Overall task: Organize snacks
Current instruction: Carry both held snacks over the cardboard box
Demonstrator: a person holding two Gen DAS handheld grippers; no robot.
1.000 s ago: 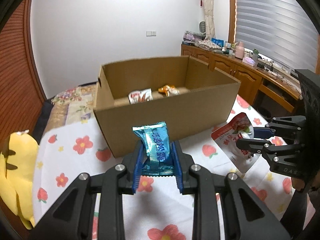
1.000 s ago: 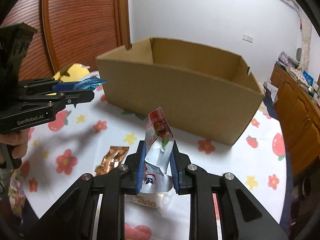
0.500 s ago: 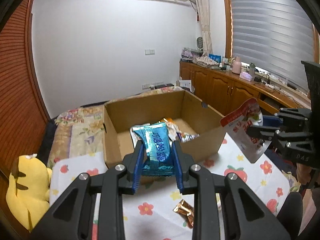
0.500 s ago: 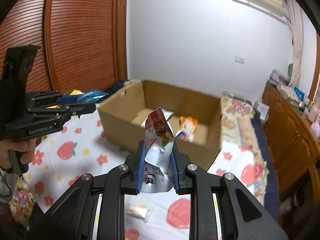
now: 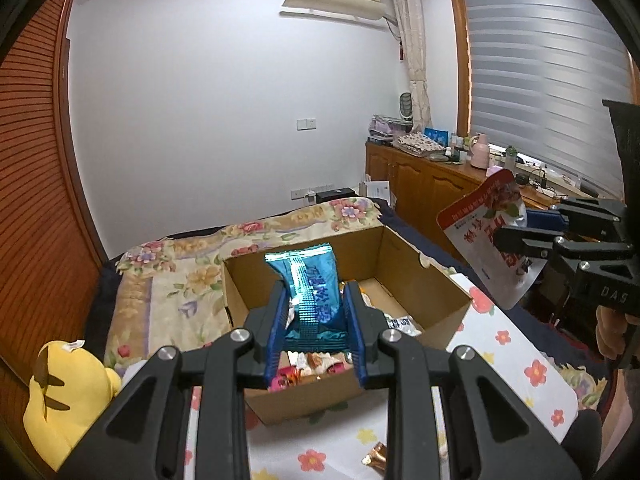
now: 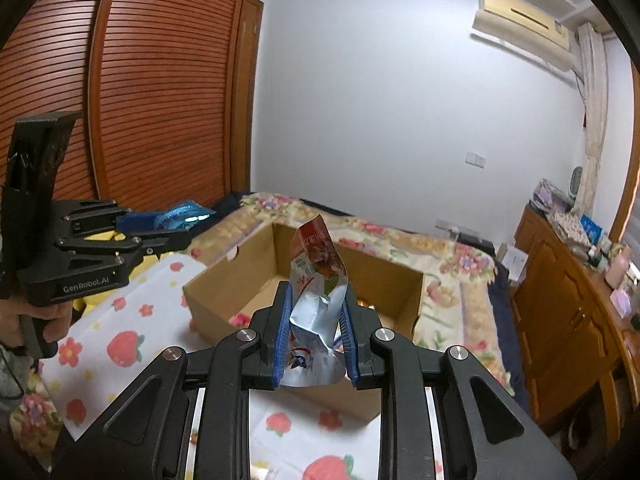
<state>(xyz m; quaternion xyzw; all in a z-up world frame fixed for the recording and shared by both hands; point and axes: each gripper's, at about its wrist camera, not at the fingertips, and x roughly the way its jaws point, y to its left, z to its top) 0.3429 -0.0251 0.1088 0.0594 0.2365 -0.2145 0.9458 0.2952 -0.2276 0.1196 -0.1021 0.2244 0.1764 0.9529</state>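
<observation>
Above the open brown cardboard box (image 5: 404,256), the left gripper (image 5: 316,330) is closed on a shiny blue snack bag (image 5: 310,292). The bag stands up between the blue pads (image 5: 278,332), up in the air over the inside of the box. More small snack packs (image 5: 312,362) lie on the box floor.

Off to the right, the right gripper (image 6: 314,334) is closed on a red and silver snack pouch (image 6: 316,280). That pouch also stands up, held in the air over the near side of the box.

The box sits on a white cloth with red flowers and strawberries (image 5: 520,364). A small gold wrapped snack (image 5: 374,456) lies on the cloth, in front of the box. A yellow plush toy (image 5: 64,396) sits at the left, away from the box. Behind the box is a bed with a flowery quilt (image 5: 168,276).
</observation>
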